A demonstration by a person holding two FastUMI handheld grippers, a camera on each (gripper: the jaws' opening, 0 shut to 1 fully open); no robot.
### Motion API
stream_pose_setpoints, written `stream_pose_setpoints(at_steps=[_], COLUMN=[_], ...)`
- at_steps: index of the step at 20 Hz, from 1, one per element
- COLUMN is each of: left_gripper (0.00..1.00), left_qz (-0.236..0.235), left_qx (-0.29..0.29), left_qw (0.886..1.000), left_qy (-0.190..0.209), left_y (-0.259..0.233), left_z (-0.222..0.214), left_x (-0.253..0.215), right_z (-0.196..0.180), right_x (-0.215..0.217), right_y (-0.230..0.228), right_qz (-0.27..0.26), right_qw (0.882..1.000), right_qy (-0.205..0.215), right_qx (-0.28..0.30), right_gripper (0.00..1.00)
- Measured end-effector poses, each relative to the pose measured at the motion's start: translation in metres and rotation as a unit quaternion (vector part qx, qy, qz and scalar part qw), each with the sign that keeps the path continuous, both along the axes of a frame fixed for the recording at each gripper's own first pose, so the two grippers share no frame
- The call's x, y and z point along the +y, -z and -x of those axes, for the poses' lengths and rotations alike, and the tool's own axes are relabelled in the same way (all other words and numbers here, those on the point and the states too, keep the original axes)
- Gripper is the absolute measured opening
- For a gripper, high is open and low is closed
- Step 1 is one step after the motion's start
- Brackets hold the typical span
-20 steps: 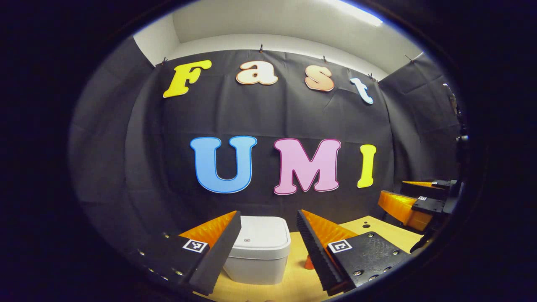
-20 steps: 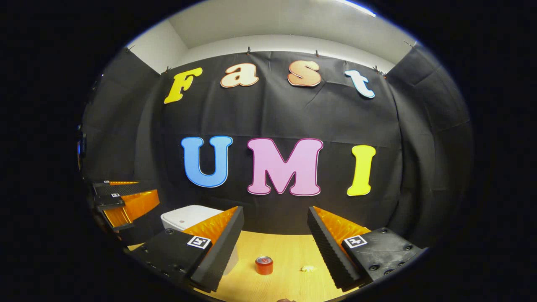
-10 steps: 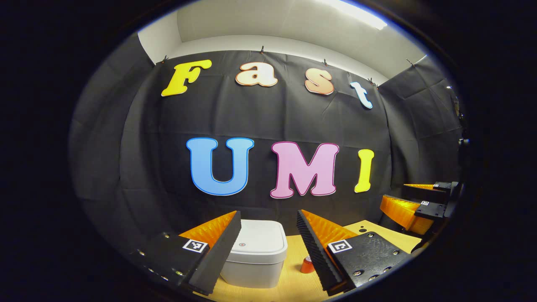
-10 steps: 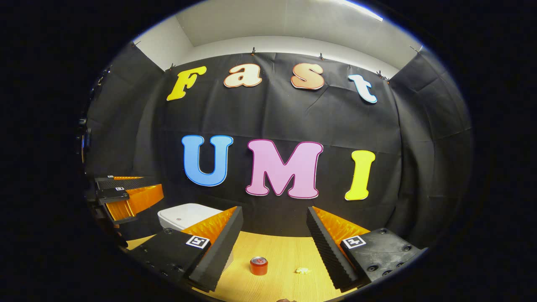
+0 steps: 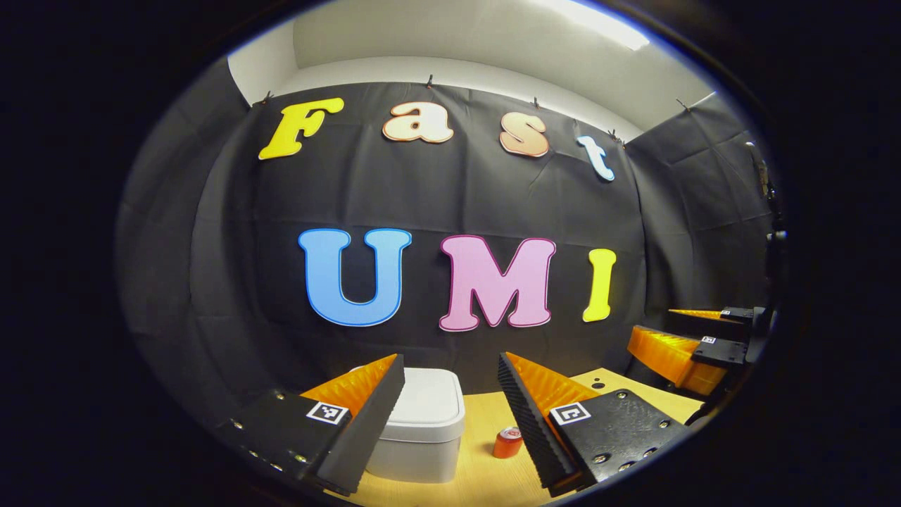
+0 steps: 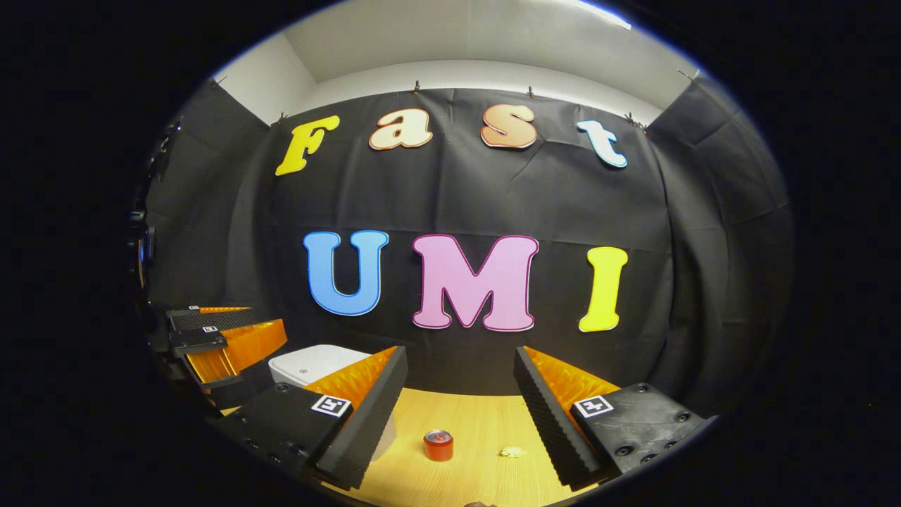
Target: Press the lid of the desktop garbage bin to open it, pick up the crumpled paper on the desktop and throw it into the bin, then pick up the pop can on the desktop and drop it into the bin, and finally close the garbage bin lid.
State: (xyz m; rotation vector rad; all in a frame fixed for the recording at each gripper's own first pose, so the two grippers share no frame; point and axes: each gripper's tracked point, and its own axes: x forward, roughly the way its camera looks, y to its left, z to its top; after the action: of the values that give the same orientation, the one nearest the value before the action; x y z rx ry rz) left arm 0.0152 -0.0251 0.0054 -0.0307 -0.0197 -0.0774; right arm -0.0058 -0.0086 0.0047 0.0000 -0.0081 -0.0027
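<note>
Compared with a second ago, the white square plastic garbage bin point(image 5: 422, 422) is seen lower and further left between the fingers of the left gripper point(image 5: 450, 415), and the red cylindrical pop can point(image 5: 507, 443) is now uncovered beside the gripper's right finger. This is judged to be a small re-aiming, with the lid-pressing step not yet begun: the lid point(image 5: 429, 398) lies flat and shut.

The left gripper is held with its fingers wide apart and nothing between them. The right gripper point(image 6: 461, 415) is likewise spread and empty above the pale wooden counter point(image 6: 479, 422).

The can is stood upright near the bin, its long axis vertical and its silver top facing up. The small crumpled piece of pale paper point(image 6: 512, 452) is set just beyond the can, apart from it; no long axis can be made out.
</note>
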Motion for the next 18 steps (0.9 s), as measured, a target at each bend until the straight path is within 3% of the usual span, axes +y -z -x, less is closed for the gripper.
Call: stream_pose_setpoints(at_steps=[8,13,15,16,18], left_gripper=[0.89,0.89,0.83,0.69,0.56], left_qz=[-0.005,-0.008,-0.002,0.002,0.008], left_qx=[0.007,0.018,0.030,0.038,0.056], left_qw=[1.000,1.000,0.999,0.999,0.998], left_qy=[0.014,-0.010,-0.012,-0.016,-0.021], left_y=[0.003,0.016,0.025,0.030,0.045], left_z=[-0.002,-0.019,-0.029,-0.034,-0.045], left_x=[-0.011,0.012,0.023,0.030,0.042], right_z=[0.009,0.020,0.023,0.024,0.025], right_x=[0.003,-0.001,-0.006,-0.008,-0.010], right_y=[0.003,0.011,0.015,0.015,0.017], right_qz=[0.005,0.010,0.010,0.007,0.001], right_qw=[1.000,1.000,0.999,0.999,0.999], right_qy=[-0.006,-0.003,0.003,0.007,0.012], right_qx=[0.012,0.027,0.035,0.037,0.040], right_gripper=[0.98,0.98,0.99,0.98,0.98])
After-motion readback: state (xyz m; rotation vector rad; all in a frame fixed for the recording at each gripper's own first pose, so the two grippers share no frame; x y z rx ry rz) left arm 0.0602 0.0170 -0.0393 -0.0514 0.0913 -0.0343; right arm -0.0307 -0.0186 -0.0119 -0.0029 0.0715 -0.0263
